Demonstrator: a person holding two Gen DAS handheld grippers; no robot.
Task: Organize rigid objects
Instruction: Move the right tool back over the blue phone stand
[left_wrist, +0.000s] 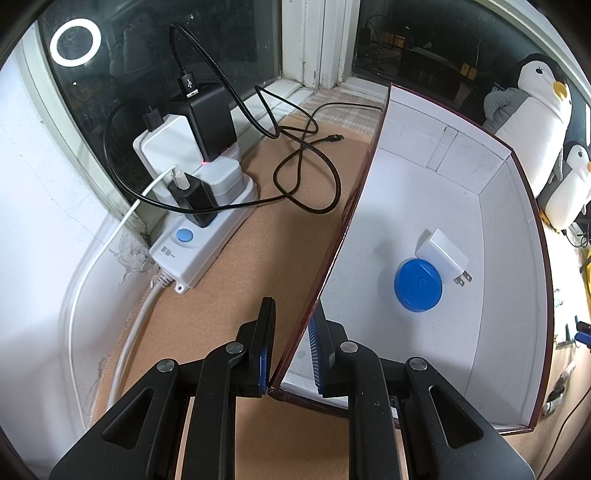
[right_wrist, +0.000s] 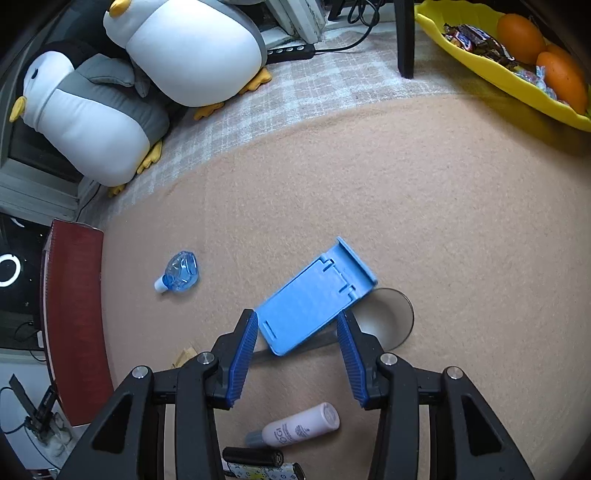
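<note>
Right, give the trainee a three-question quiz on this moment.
1. True or false: the left gripper has its fingers on either side of the box wall.
2. What lies in the box? A) blue disc and white plug adapter; B) eye-drop bottle; C) nothing.
3. Name the item between the right gripper's fingers.

Key: 1 true; 2 A; 3 blue phone stand, not yet clamped.

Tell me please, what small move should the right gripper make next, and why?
Probably close the right gripper on the blue phone stand: its open fingers already flank the stand's near end on the mat, and the box is held by the left gripper.
</note>
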